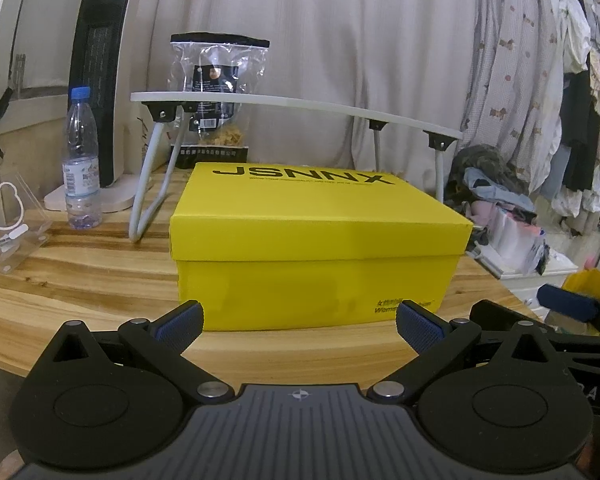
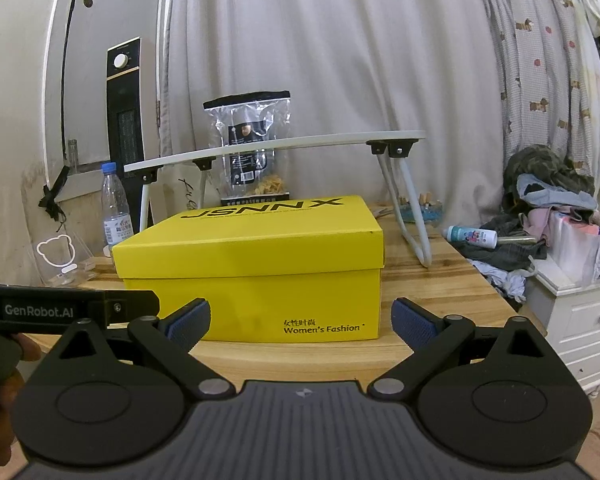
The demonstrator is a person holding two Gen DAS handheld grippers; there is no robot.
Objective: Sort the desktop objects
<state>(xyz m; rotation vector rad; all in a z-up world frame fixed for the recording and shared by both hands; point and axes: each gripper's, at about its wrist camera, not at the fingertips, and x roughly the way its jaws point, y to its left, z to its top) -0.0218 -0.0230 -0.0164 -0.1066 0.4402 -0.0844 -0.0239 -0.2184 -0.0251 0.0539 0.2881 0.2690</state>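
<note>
A closed yellow shoebox (image 1: 311, 240) marked JSNNX sits on the wooden table (image 1: 80, 264); it also shows in the right wrist view (image 2: 256, 268). My left gripper (image 1: 300, 326) is open and empty, just in front of the box's near side. My right gripper (image 2: 300, 324) is open and empty, also facing the box's front. A clear water bottle (image 1: 80, 160) with a blue cap stands left of the box, also seen in the right wrist view (image 2: 115, 208). A clear snack bag (image 1: 216, 96) stands behind the box, also visible in the right wrist view (image 2: 252, 152).
A small white folding table (image 1: 300, 108) stands over the back of the desk, its legs beside the box. A clear acrylic bear stand (image 1: 4, 220) is at the far left. A black tower heater (image 2: 126, 120) stands behind. Clothes (image 2: 547, 200) and a white nightstand (image 2: 579, 312) lie to the right.
</note>
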